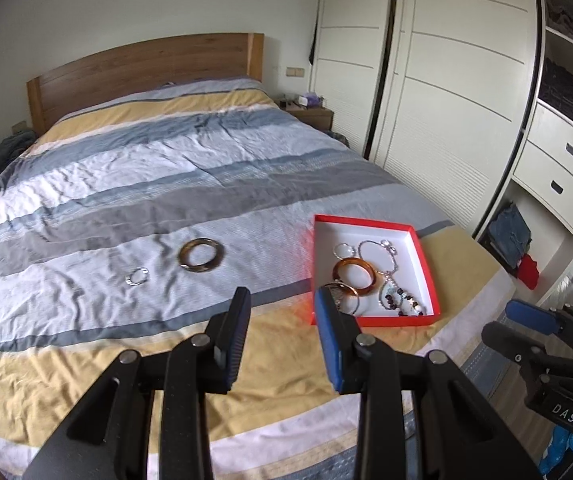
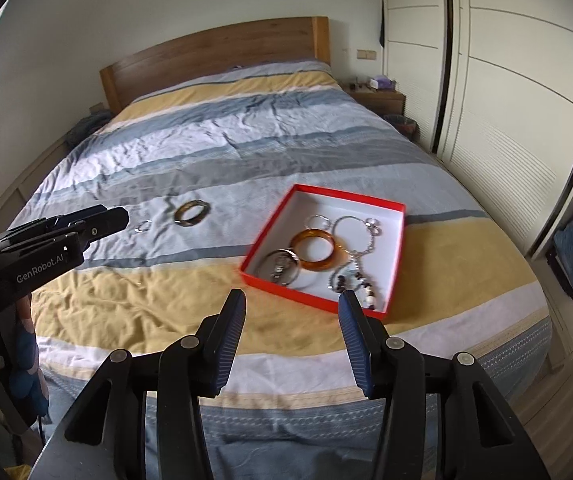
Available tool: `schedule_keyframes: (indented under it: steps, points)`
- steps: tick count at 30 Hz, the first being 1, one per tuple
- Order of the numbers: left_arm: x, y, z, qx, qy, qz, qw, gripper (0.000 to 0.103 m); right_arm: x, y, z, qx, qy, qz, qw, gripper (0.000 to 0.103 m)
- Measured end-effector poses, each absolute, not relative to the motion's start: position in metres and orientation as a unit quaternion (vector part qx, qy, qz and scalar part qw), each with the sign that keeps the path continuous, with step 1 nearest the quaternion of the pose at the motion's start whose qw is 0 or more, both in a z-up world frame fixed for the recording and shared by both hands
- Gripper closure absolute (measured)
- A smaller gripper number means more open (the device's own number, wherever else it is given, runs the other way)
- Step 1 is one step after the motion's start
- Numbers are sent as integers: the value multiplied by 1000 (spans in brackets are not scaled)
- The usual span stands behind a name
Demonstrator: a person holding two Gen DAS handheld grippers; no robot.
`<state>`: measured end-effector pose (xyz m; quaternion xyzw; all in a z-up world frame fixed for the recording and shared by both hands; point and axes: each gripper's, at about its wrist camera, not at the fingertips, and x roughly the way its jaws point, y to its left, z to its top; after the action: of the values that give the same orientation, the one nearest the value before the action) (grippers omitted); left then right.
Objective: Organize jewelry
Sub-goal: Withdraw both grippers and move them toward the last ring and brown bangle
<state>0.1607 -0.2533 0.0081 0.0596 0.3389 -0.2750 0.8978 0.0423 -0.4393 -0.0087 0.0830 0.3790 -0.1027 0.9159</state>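
The left hand-held gripper (image 1: 282, 300) is hovering over the yellow band of the striped quilt on the wooden-headboard bed (image 1: 126, 184), its blue-padded fingers standing apart with a moderate gap and holding nothing. The right hand-held gripper (image 2: 292, 302) is hanging over the same yellow band nearer the foot of the bed, its jaws spread wide and empty. A shallow red cardboard box with a white interior (image 2: 396, 256) is lying on the quilt at about one o'clock from the right hand-held gripper, with the right finger's tip overlapping the box's near edge in that view. Inside it, a translucent amber bangle (image 2: 313, 250) is resting near the middle, a thin silver hoop (image 2: 318, 222) is lying at its twelve o'clock, a silver chain (image 2: 360, 248) is trailing along at its three o'clock down to a dark-and-pale beaded bracelet (image 2: 356, 284), and a silver bangle (image 2: 280, 266) is sitting at its eight o'clock. Outside the box, a brown mottled bangle (image 1: 201, 255) is lying on the pale blue stripe at about eleven o'clock from the left hand-held gripper, and a small silver ring-shaped bracelet (image 1: 137, 277) is lying just beside it at its eight o'clock, the two apart. White sliding wardrobe doors (image 1: 446, 80) are standing along the right of the bed.
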Motion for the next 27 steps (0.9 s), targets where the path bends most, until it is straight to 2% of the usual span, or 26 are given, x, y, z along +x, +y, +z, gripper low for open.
schedule_keyframes:
  steps: [4, 8, 17, 27]
  points:
    - [147, -213, 19, 51, 327, -251, 910, 71, 29, -407, 5, 79, 365, -89, 923, 54]
    - [135, -173, 22, 39, 325, -227, 917, 71, 16, -375, 11, 77, 355, -77, 928, 49]
    - [112, -101, 31, 11, 324, -182, 928, 71, -11, -321, 25, 61, 337, -50, 938, 49]
    - [117, -46, 29, -7, 329, -150, 932, 71, -11, -304, 36, 53, 324, -36, 944, 47]
